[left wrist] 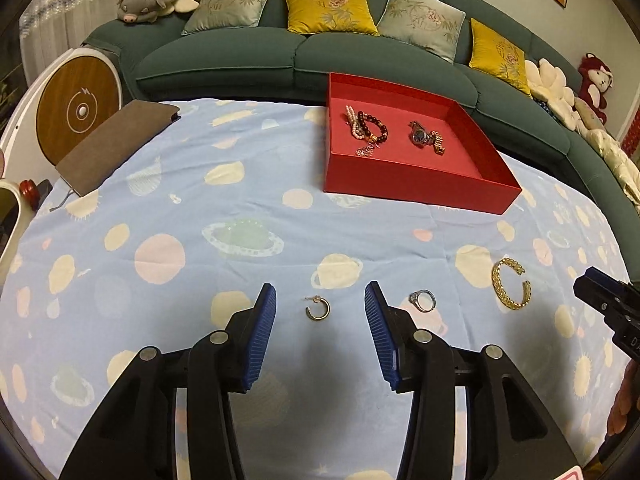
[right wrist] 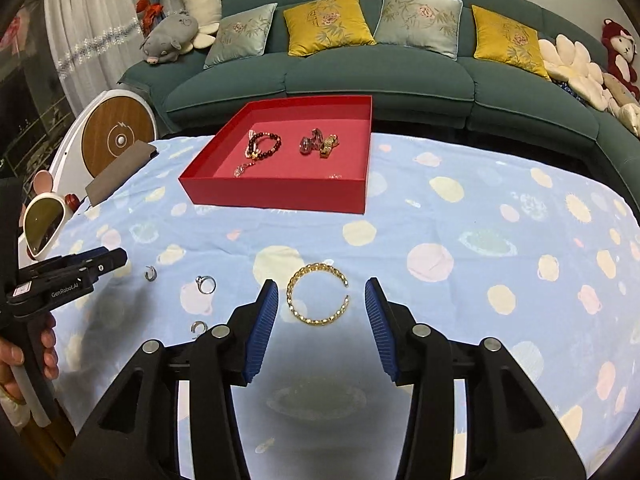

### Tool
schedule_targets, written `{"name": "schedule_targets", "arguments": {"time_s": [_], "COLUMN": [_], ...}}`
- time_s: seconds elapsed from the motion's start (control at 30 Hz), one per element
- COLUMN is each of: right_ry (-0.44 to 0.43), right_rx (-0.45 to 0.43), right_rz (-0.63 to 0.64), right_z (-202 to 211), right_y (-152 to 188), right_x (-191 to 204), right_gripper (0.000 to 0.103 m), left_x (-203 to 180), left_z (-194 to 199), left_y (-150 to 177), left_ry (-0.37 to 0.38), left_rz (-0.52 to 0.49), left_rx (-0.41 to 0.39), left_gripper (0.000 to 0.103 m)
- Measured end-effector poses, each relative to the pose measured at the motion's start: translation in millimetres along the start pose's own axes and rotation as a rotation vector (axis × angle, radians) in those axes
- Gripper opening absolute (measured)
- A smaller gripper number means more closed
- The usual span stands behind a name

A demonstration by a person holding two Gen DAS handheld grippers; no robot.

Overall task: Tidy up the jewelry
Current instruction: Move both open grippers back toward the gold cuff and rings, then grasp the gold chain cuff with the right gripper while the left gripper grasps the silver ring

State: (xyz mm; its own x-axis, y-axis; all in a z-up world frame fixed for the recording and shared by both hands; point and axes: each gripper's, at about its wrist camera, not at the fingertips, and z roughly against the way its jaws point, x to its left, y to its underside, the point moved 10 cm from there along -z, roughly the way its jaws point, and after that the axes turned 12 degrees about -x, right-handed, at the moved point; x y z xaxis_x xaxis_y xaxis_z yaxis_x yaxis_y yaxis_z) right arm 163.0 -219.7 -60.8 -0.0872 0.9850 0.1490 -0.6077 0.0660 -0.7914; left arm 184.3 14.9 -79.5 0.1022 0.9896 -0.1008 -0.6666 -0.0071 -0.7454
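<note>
Right wrist alone shows a second small hoop (right wrist: pixel 199 327); both jaws spread, empty.

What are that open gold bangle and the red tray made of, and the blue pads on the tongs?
Gold bangle: looks like polished gold-toned metal, woven or chain-textured, with bright glints; real gold or plating cannot be told.
Red tray: probably matte cardboard, judging by thin, straight walls, crisp corners and no shine.
Blue pads: likely rubber or soft plastic, dull and finely ribbed.
</note>
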Motion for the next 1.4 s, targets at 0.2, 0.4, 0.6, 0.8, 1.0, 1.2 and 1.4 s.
{"name": "schedule_targets", "arguments": {"time_s": [0.2, 0.4, 0.6, 0.8, 1.0, 1.2, 1.4], "right_ry": [0.001, -0.005, -0.013, 0.002, 0.01, 0.019, 0.036], "right_rx": [0.06, 0.093, 0.101, 0.129, 0.138, 0.137, 0.113], "right_rz": [-0.032, -0.022, -0.016, -0.039, -0.027, -0.015, 0.03], "right_z": [-16, -25, -32, -50, -62, -72, -74], "right_y": [25, 38, 38, 45, 48, 50, 50], "right_x": [-8, -5, 4, 3, 6, 10, 12], "right_gripper": [0.044, 0.045, 0.052, 0.057, 0.058, 0.058, 0.048], "left_x": [-1, -4, -4, -7, -18, -28, -37], "left_z": [-6, -8, -10, -14, -19, -25, -36], "left_y": [12, 29, 37, 36, 33, 31, 35], "left_ry": [0.001, 0.028, 0.05, 0.075, 0.092, 0.098, 0.107], "left_rz": [-0.03, -0.048, -0.025, 0.013, 0.006, -0.004, -0.008], "left_rx": [0.026, 0.061, 0.089, 0.091, 0.093, 0.089, 0.104], "left_gripper": [0.05, 0.05, 0.05, 0.05, 0.05, 0.05, 0.05]}}
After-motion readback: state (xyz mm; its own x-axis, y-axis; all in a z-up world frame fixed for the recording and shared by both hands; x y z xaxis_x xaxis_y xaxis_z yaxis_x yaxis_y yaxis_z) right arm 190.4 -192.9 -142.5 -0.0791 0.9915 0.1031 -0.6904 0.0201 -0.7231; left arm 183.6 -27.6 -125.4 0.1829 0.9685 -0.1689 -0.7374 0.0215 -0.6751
